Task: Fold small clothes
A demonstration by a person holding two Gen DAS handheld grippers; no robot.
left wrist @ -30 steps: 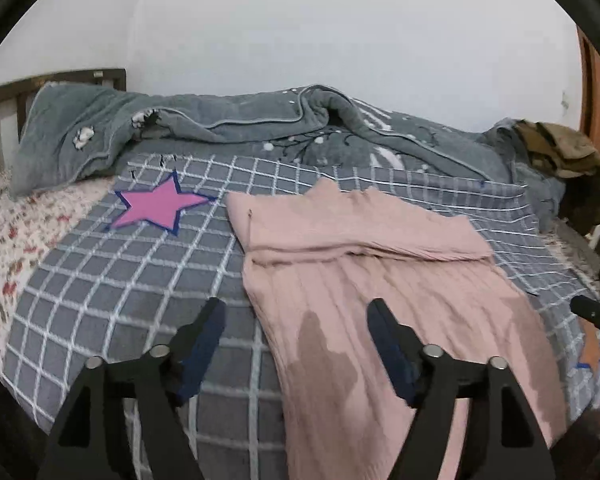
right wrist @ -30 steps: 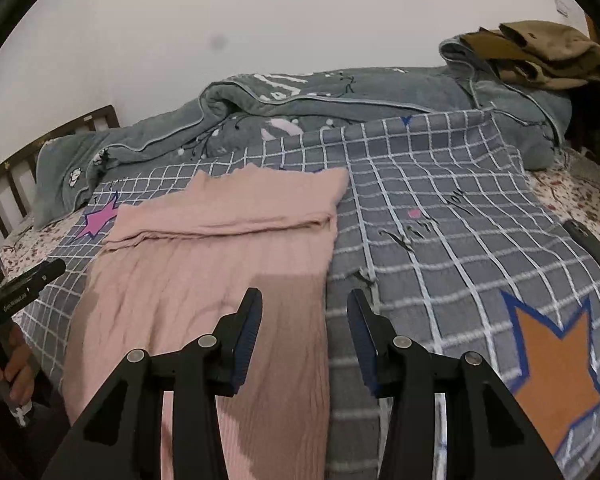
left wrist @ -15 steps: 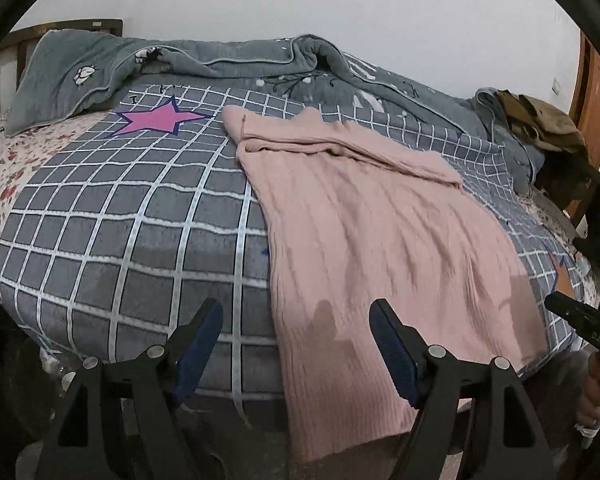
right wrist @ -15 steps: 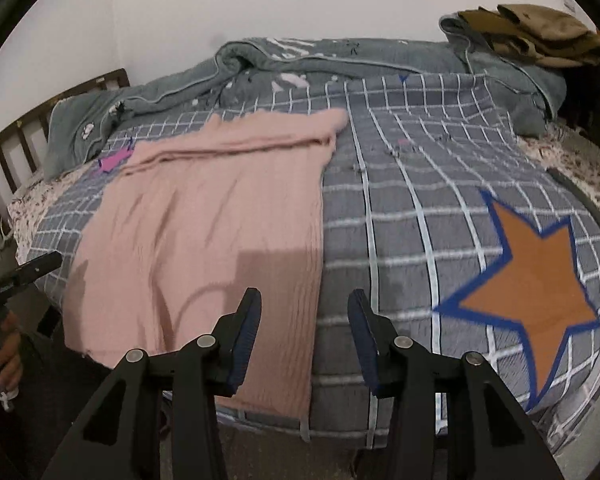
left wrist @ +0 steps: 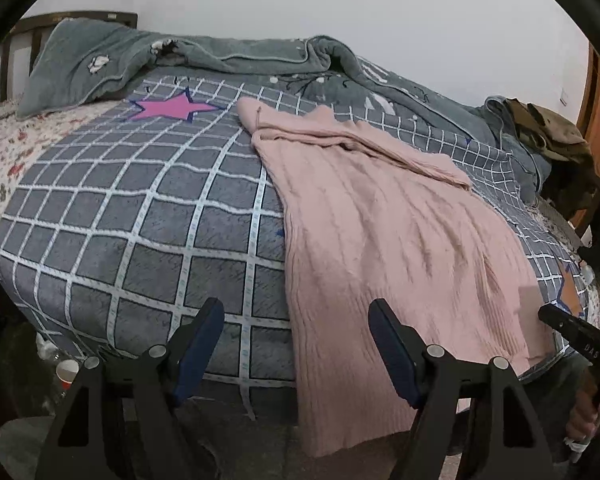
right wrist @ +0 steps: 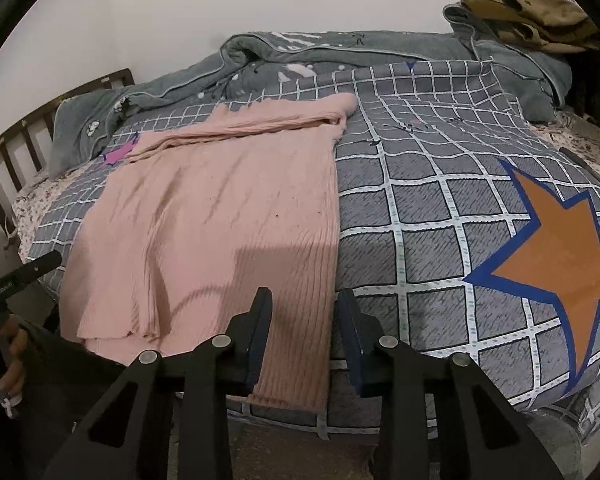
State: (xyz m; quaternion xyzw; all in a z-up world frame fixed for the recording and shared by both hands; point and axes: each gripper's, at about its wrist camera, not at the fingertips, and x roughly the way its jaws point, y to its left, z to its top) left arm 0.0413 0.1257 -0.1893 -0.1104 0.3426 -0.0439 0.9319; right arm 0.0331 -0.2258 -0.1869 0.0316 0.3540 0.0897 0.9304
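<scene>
A pink knitted sweater [left wrist: 380, 240] [right wrist: 220, 220] lies flat on the grey checked bed cover [left wrist: 140, 240] [right wrist: 420, 208], its top part folded over and its hem hanging over the near edge. My left gripper [left wrist: 296, 308] stands open at the hem's left corner, and the sweater's left edge runs between its fingers without touching them. My right gripper [right wrist: 305, 296] is at the hem's right corner. Its jaws are closing with the sweater's right edge between them, and a gap still shows at the pads. Each gripper also appears at the other view's side, held by a hand.
A rumpled grey quilt [left wrist: 228, 56] [right wrist: 340, 52] lies along the wall. Brown clothes [right wrist: 532, 16] are piled at the back right. A wooden headboard [right wrist: 16, 148] stands at the left. A paper cup [left wrist: 66, 370] sits on the floor below the bed edge.
Both grippers have drawn back and down from above the sweater to the bed's near edge, so the hem now hangs in view. The right jaws have narrowed.
</scene>
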